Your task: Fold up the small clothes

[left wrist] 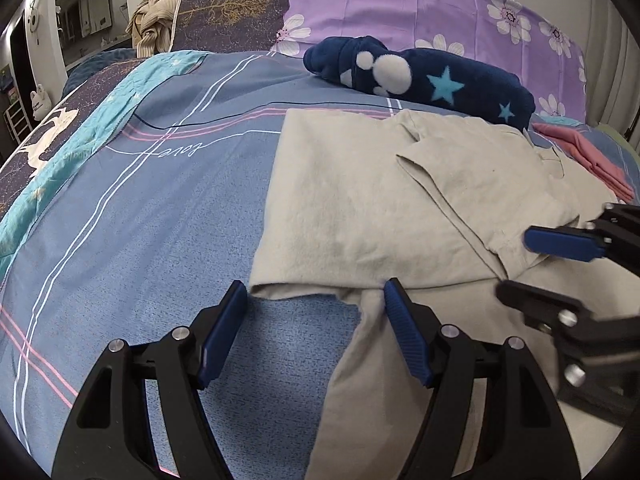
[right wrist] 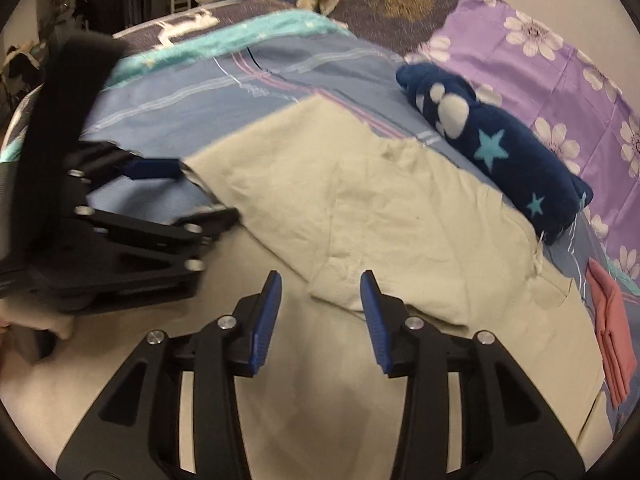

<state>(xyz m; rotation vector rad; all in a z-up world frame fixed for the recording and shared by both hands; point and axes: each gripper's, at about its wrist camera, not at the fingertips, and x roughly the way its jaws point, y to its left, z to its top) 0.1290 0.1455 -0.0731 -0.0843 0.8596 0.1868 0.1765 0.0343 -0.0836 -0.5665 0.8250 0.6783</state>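
Observation:
A beige garment point(left wrist: 360, 200) point(right wrist: 360, 200) lies spread on the blue bedsheet point(left wrist: 160, 220), with one part folded over its middle. My left gripper point(left wrist: 316, 300) is open at the garment's near left edge, one finger over the sheet and the other over the cloth; the hem lies between them, unpinched. It shows from the side in the right wrist view as the left gripper point(right wrist: 208, 191). My right gripper point(right wrist: 320, 280) is open around the corner of the folded flap, its pads clear of the cloth. The left wrist view catches the right gripper point(left wrist: 514, 265) at the right edge.
A rolled navy fleece with stars point(left wrist: 440, 80) point(right wrist: 500, 152) lies just beyond the garment. A folded pink cloth point(left wrist: 588, 156) point(right wrist: 612, 336) sits to its right. A purple floral pillow point(left wrist: 400, 8) lies at the head of the bed, and a beige knit heap point(left wrist: 154, 24) at the far left.

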